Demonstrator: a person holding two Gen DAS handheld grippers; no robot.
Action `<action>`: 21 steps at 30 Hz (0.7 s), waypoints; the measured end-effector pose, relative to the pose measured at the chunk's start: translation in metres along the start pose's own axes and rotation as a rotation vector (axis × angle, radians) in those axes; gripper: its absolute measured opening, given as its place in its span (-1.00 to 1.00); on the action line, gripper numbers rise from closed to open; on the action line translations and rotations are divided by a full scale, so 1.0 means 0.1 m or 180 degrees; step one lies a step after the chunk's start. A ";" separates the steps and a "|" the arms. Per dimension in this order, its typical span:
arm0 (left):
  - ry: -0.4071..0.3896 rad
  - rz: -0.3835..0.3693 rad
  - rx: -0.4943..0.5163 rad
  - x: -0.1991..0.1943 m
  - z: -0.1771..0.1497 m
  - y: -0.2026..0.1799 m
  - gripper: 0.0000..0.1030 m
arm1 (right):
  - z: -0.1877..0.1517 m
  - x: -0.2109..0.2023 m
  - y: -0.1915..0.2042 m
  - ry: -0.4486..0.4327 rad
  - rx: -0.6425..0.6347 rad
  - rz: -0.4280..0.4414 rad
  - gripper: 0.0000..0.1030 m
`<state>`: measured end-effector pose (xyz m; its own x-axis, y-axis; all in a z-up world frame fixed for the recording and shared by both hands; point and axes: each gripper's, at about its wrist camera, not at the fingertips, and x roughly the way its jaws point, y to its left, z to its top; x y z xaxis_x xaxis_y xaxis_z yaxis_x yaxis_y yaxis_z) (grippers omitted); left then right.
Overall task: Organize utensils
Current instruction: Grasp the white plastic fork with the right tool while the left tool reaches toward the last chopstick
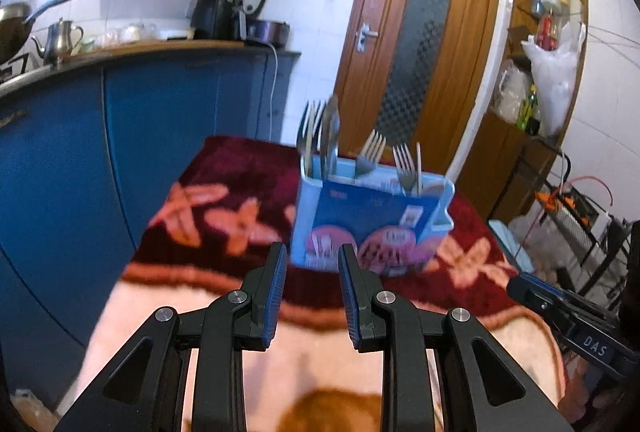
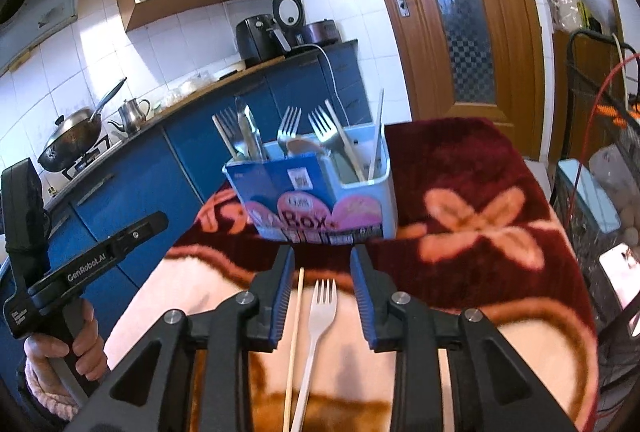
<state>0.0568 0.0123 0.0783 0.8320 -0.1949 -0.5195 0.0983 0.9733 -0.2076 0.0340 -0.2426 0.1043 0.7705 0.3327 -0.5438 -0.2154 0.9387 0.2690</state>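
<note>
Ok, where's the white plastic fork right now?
In the right wrist view, the white plastic fork lies on the blanket beside a wooden chopstick, under the open right hand-held gripper.

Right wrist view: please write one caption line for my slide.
Open right hand-held gripper above a white plastic fork and chopstick, facing the blue utensil box.

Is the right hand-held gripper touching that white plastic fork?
Apart. The right wrist view shows the white plastic fork lying between the right hand-held gripper pads, cloth visible either side.
</note>
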 end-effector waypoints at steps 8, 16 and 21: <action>0.0274 -0.0044 0.0013 0.05 -0.23 -0.02 -0.48 | -0.27 0.16 -0.02 0.0278 0.0106 -0.0022 -0.37; 0.0470 0.0015 -0.0024 0.15 -0.36 0.03 -0.48 | -0.51 0.35 0.01 0.0553 0.0117 -0.0034 -0.37; 0.0519 0.0037 -0.0064 0.20 -0.41 0.09 -0.48 | -0.57 0.42 0.03 0.0651 0.0089 -0.0050 -0.37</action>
<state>0.0522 0.0118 0.0323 0.7333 -0.2024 -0.6491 0.0769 0.9732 -0.2165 0.0314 -0.2207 0.0376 0.6351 0.3320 -0.6975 -0.1855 0.9421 0.2795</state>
